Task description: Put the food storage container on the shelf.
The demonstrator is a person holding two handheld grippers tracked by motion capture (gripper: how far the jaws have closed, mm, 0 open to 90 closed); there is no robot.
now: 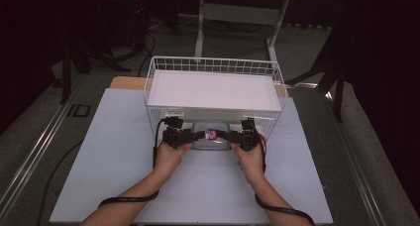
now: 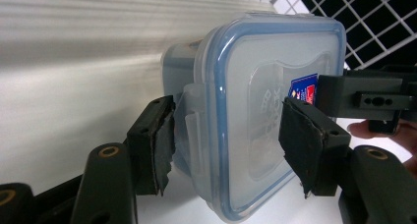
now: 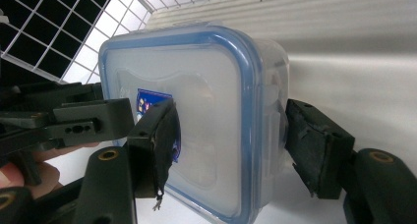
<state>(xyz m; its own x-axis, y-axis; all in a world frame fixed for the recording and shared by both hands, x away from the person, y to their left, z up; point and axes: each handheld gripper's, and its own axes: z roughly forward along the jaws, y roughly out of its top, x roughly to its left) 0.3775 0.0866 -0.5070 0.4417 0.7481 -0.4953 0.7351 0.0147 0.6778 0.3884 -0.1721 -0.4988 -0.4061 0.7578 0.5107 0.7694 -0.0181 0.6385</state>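
One box (image 1: 211, 137) — clear plastic, blue-rimmed lid, a small blue and red sticker on top — sits on the counter (image 1: 119, 151) just in front of the basket (image 1: 214, 87), between the two grippers. The left gripper (image 1: 198, 135) comes at it from the left, the right gripper (image 1: 227, 136) from the right, each held in one hand.

In the left gripper view the box (image 2: 255, 111) stands between the jaws: one pad lies against the lid, the other sits at the side clip on the box's far face, touching or very nearly so. In the right gripper view the box (image 3: 211, 116) is likewise framed, one pad pressed on the lid over the sticker, the other just beside the clipped side with a thin gap showing. So the left gripper (image 2: 226, 140) looks clamped on the box, while the right gripper (image 3: 231, 145) straddles it and I cannot tell whether it grips.

Count: one box, one white wire basket with a flat white top, two grippers, two hands — and one counter carrying it all.
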